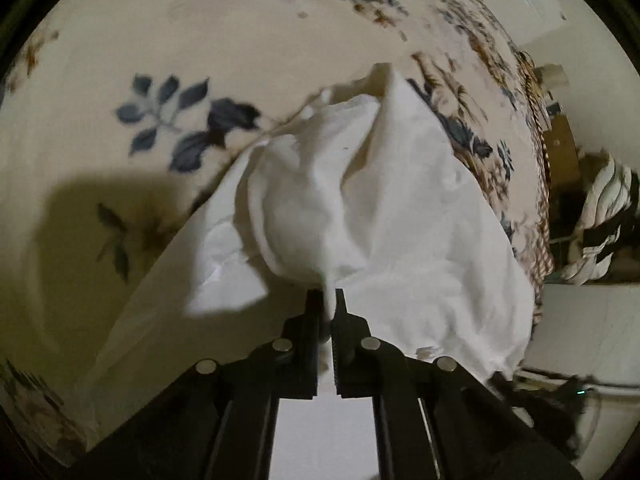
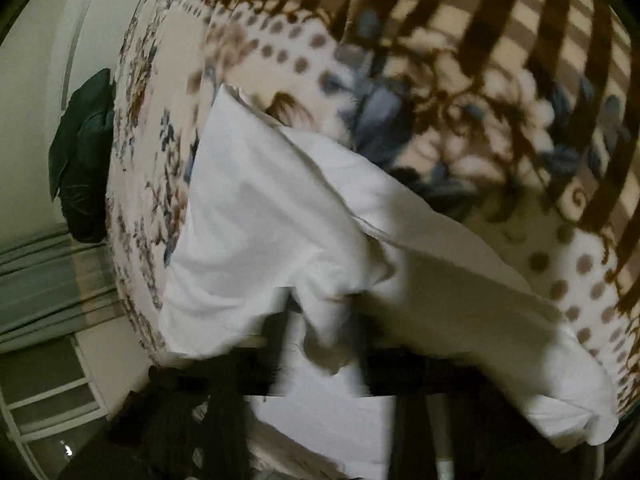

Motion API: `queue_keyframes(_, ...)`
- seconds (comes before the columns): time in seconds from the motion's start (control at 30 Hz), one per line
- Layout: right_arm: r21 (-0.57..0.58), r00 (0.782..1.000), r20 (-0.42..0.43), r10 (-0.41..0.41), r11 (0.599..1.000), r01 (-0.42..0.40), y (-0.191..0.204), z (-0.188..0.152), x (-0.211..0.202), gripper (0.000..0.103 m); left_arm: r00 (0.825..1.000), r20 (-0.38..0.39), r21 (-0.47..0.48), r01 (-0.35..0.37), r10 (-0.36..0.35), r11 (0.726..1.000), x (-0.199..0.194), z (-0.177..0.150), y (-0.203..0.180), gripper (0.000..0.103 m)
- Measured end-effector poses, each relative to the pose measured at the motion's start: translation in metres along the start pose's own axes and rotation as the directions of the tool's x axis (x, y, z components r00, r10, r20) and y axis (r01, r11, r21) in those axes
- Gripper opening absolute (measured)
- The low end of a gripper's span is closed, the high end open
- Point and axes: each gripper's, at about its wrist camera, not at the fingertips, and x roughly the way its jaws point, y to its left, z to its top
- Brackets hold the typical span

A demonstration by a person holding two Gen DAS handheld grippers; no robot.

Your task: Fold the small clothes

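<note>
White cloth (image 1: 360, 200): bunched up on the flowery bed blanket (image 1: 120, 60).
Left gripper (image 1: 329, 304): jaws pinched tight on a fold.
Right gripper (image 2: 320, 344): blurry, jaws squeezing cloth too.
Far left: dark bag (image 2: 84, 160) by the wall.

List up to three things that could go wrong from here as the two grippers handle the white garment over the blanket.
1. The left gripper pinches only a thin bit of the garment; it could slip out.
2. The garment hangs bunched and creased, so any fold may set crooked.
3. The right gripper is blurred, so its hold looks uncertain over the blanket.
</note>
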Motion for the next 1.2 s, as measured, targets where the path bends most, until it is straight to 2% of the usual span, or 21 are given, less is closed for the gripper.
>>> queue_keyframes(0.17, -0.069, 0.998, 0.031, -0.050, 0.996, 0.052, 0.004, -0.014, -0.026, 0.008, 1.000, 0.018, 0.023, 0.007, -0.007, 1.000, -0.029, -0.013, 0.014, 0.003)
queue_keyframes(0.33, -0.150, 0.995, -0.005, -0.102, 0.984, 0.100, 0.007, -0.034, -0.041, 0.008, 1.000, -0.002, 0.032, 0.004, -0.004, 0.999, -0.045, -0.023, 0.022, 0.003)
queue_keyframes(0.43, -0.175, 0.990, -0.033, -0.135, 0.976, 0.128, -0.004, -0.046, -0.045, 0.008, 0.999, -0.026, 0.037, -0.019, 0.020, 0.999, -0.037, -0.028, 0.023, 0.003)
queue_keyframes(0.5, -0.181, 0.986, -0.047, -0.157, 0.972, 0.146, -0.015, -0.051, -0.043, 0.008, 0.997, -0.074, 0.041, -0.035, 0.038, 0.999, -0.022, -0.032, 0.031, 0.003)
queue_keyframes(0.57, -0.188, 0.979, -0.063, -0.193, 0.966, 0.178, -0.024, -0.049, -0.036, 0.008, 0.991, -0.110, 0.043, -0.067, 0.072, 0.997, -0.012, -0.036, 0.039, 0.005)
queue_keyframes(0.6, -0.203, 0.970, -0.073, -0.231, 0.956, 0.212, -0.027, -0.047, -0.030, 0.008, 0.991, -0.122, 0.036, -0.058, 0.062, 0.998, -0.012, -0.037, 0.042, 0.005)
queue_keyframes(0.67, -0.250, 0.953, -0.098, -0.286, 0.934, 0.255, -0.026, -0.043, -0.024, 0.022, 0.987, -0.152, 0.006, -0.053, 0.053, 0.999, -0.021, -0.040, 0.049, 0.008)
queue_keyframes(0.7, -0.263, 0.951, -0.105, -0.290, 0.931, 0.254, -0.022, -0.041, -0.024, 0.026, 0.985, -0.163, -0.003, -0.053, 0.051, 0.999, -0.026, -0.040, 0.051, 0.022)
queue_keyframes(0.73, -0.285, 0.953, -0.099, -0.286, 0.926, 0.248, -0.016, -0.042, -0.032, 0.036, 0.985, -0.166, -0.014, -0.046, 0.043, 0.999, -0.035, -0.041, 0.052, 0.037)
queue_keyframes(0.77, -0.304, 0.956, -0.089, -0.279, 0.922, 0.241, -0.009, -0.042, -0.037, 0.044, 0.989, -0.148, -0.037, -0.021, 0.015, 0.999, -0.048, -0.039, 0.054, 0.041)
queue_keyframes(0.83, -0.344, 0.965, -0.042, -0.259, 0.911, 0.229, 0.010, -0.040, -0.057, 0.049, 0.995, -0.100, -0.057, -0.006, 0.001, 0.998, -0.065, -0.032, 0.054, 0.049)
queue_keyframes(0.9, -0.360, 0.973, 0.011, -0.229, 0.907, 0.218, 0.026, -0.032, -0.070, 0.049, 0.998, -0.056, -0.053, 0.011, -0.014, 0.999, -0.069, -0.014, 0.045, 0.049)
queue_keyframes(1.03, -0.325, 0.985, 0.075, -0.155, 0.930, 0.171, 0.055, 0.006, -0.064, 0.050, 1.000, -0.018, 0.003, 0.024, -0.023, 1.000, -0.041, 0.036, 0.014, 0.049)
queue_keyframes(1.13, -0.291, 0.991, 0.070, -0.111, 0.948, 0.126, 0.060, 0.030, -0.050, 0.050, 1.000, -0.010, 0.065, 0.008, -0.007, 0.998, -0.020, 0.061, -0.007, 0.049)
queue_keyframes(1.2, -0.268, 0.994, 0.051, -0.097, 0.958, 0.107, 0.062, 0.042, -0.034, 0.049, 0.999, -0.003, 0.110, -0.044, 0.045, 0.993, -0.003, 0.074, -0.016, 0.047)
